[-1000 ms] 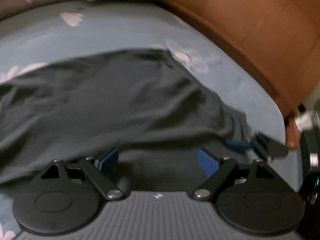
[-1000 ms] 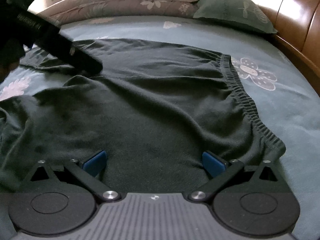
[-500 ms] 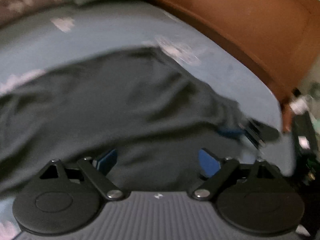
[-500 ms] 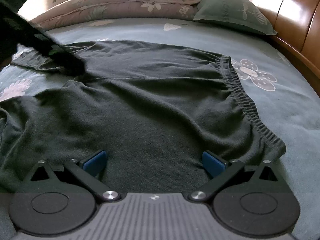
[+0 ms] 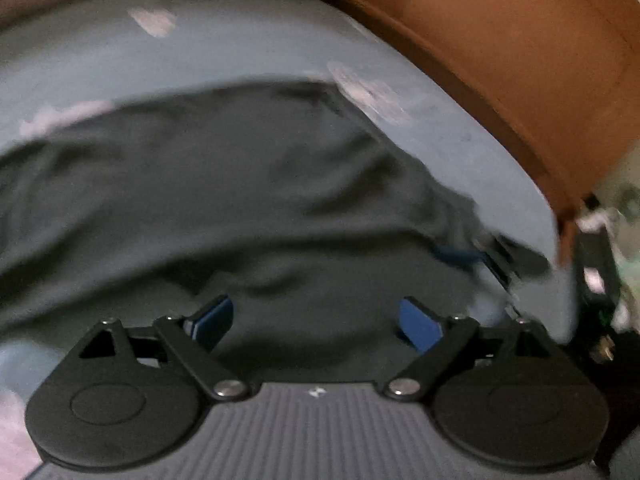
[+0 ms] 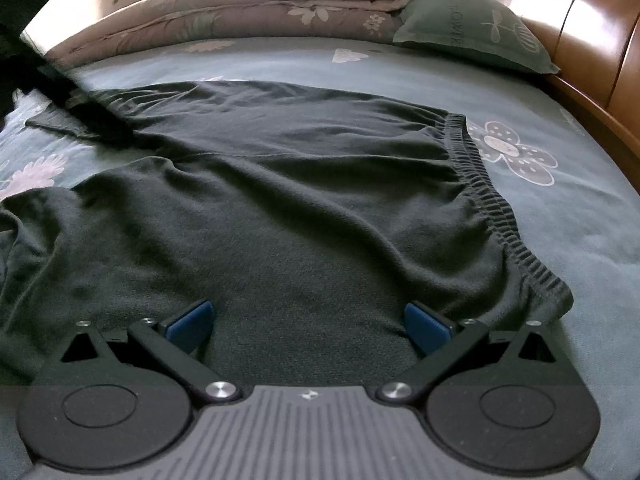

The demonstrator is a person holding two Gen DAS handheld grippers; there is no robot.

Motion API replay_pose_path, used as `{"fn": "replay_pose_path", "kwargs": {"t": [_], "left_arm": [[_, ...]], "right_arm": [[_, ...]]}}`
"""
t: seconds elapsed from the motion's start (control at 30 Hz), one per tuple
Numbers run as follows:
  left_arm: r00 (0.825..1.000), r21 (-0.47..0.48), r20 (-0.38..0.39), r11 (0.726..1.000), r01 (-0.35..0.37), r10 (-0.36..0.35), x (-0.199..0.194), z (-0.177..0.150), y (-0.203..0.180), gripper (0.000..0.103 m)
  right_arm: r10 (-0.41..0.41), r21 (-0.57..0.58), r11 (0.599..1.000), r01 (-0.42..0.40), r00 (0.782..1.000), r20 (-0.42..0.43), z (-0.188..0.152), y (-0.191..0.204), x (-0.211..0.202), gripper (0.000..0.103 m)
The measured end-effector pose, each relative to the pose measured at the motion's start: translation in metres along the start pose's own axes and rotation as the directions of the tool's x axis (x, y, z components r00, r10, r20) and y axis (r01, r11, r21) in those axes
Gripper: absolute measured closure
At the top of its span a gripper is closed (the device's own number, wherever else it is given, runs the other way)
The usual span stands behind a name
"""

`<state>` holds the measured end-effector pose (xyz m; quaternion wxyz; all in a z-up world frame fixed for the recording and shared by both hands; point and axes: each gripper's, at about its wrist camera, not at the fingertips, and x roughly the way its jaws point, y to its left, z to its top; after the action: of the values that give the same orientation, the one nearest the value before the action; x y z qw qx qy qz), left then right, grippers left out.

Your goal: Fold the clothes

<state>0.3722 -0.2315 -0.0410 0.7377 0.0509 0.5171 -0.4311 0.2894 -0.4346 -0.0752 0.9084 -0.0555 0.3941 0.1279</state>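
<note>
dark fleecy trousers (image 6: pixel 300 208), ribbed elastic waistband (image 6: pixel 496 208) | floral bedsheet (image 6: pixel 580 216) | both hand-held grippers (image 5: pixel 316 316) (image 6: pixel 308 320) spread, released

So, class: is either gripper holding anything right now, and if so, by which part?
Nothing is held. The left gripper and the right gripper are both open over the dark trousers, which lie flat on the bed.

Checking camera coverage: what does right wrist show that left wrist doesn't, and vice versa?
Right wrist only: the ribbed waistband, the green pillow, the folded quilt, and the open right gripper low over the cloth. Left wrist only, blurred: the open left gripper, with the right gripper seen from outside at the garment's edge. Both: the dark garment spread on the blue floral sheet, and the wooden bed frame.
</note>
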Motion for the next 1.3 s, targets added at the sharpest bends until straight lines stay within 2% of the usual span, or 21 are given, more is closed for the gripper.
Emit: {"fn": "replay_pose_path", "kwargs": {"t": [0.03,0.13,0.47,0.57,0.7,0.8,1.03,1.13,1.23,1.3], "left_arm": [[1.000,0.006,-0.019,1.000,-0.016,0.016,0.005,-0.003,0.001,0.013],[0.989,0.009,-0.034,0.989,-0.146,0.147,0.021,-0.006,0.011,0.016],[0.987,-0.095,0.095,0.988,-0.118,0.127,-0.035,-0.005,0.028,0.014],[0.996,-0.070,0.030,0.994,-0.080,0.082,-0.028,-0.029,0.015,0.014],[0.993,-0.105,-0.044,0.988,-0.112,0.108,-0.021,-0.063,0.015,0.014],[0.995,-0.165,-0.023,0.981,-0.102,0.099,-0.034,-0.084,0.023,0.013],[0.986,-0.245,0.055,0.960,-0.137,0.155,-0.058,-0.091,0.041,0.013],[0.965,-0.297,0.056,0.927,-0.227,0.254,-0.050,-0.095,0.060,0.014],[0.960,-0.344,0.091,0.913,-0.220,0.265,-0.062,-0.097,0.063,0.014],[0.959,-0.341,0.110,0.916,-0.210,0.260,-0.071,-0.099,0.060,0.013]], "right_arm": [[0.001,-0.002,1.000,-0.001,1.000,0.000,0.000,0.000,0.000,0.000],[0.002,-0.004,1.000,-0.002,1.000,0.001,0.000,0.000,0.000,0.000],[0.003,-0.017,1.000,-0.003,1.000,-0.002,0.000,0.000,0.001,0.000],[0.003,-0.021,1.000,-0.003,1.000,-0.004,0.001,0.001,0.001,0.000],[0.005,-0.025,1.000,-0.005,1.000,-0.006,0.001,0.000,0.001,0.000],[0.008,-0.032,0.999,-0.008,1.000,-0.010,0.001,0.000,0.001,0.000],[0.014,-0.057,0.998,-0.016,1.000,-0.027,0.004,0.001,0.004,0.000],[0.016,-0.062,0.998,-0.018,0.999,-0.032,0.005,0.000,0.005,0.000],[0.017,-0.068,0.997,-0.020,0.999,-0.042,0.006,0.000,0.005,0.000],[0.018,-0.072,0.997,-0.021,0.999,-0.048,0.007,0.000,0.005,0.000]]}}
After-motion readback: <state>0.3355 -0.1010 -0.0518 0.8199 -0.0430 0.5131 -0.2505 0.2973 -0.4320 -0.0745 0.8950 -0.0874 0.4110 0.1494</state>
